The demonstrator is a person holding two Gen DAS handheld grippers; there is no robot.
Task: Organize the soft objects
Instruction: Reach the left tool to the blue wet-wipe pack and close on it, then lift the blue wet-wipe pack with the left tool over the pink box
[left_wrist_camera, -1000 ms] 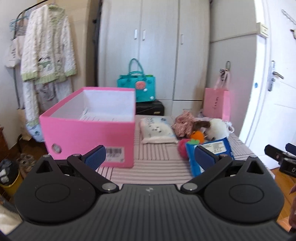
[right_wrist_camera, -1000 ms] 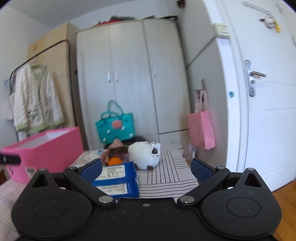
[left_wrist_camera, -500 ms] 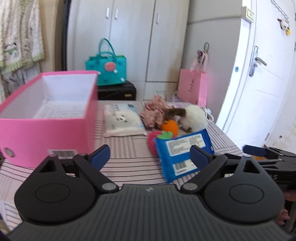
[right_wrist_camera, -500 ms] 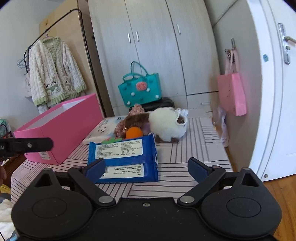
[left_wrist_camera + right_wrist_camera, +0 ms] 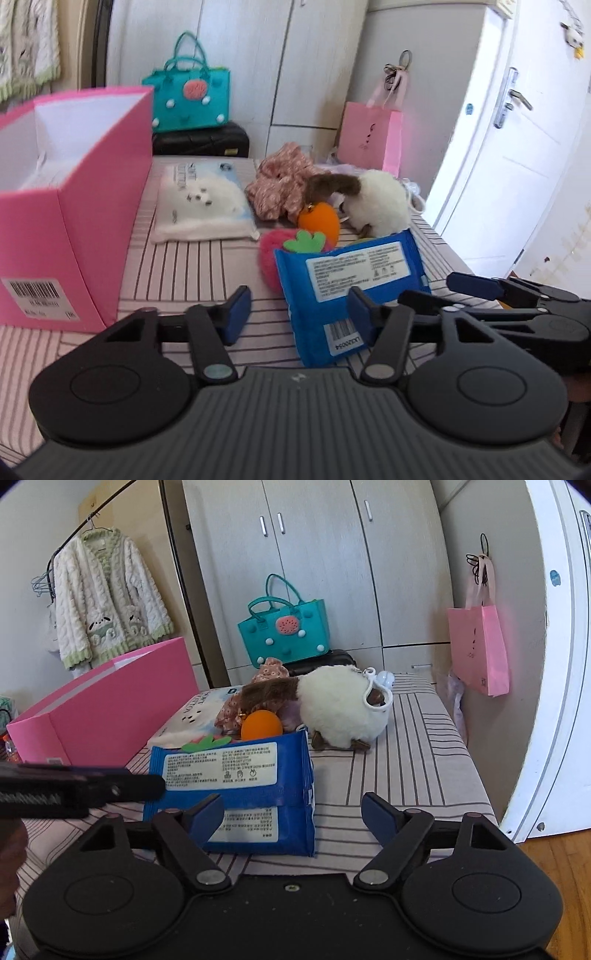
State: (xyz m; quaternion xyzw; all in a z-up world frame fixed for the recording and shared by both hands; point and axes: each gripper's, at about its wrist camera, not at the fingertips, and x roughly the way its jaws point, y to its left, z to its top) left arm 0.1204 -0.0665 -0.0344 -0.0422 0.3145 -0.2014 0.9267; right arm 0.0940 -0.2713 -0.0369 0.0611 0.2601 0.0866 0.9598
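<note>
A blue wipes pack (image 5: 351, 284) (image 5: 236, 775) lies on the striped table near its front edge. Behind it lie a pink plush strawberry (image 5: 271, 254), an orange plush (image 5: 320, 223) (image 5: 261, 723), a white fluffy plush with a brown part (image 5: 376, 203) (image 5: 336, 705), a floral fabric piece (image 5: 284, 184) and a white tissue pack (image 5: 201, 201). An open pink box (image 5: 74, 192) (image 5: 107, 701) stands at the left. My left gripper (image 5: 299, 310) is open, just before the blue pack. My right gripper (image 5: 293, 814) is open at the pack's right front corner; it also shows in the left wrist view (image 5: 509, 299).
A teal bag (image 5: 188, 98) on a black case stands behind the table. A pink paper bag (image 5: 478, 648) hangs at the right by a white door (image 5: 517, 147). A cardigan (image 5: 107, 598) hangs at the left. The table's right edge drops to wooden floor (image 5: 561, 867).
Both grippers have moved forward toward the blue pack and lower over the table. The left gripper's view has swung right, away from the pink box. Both stay open.
</note>
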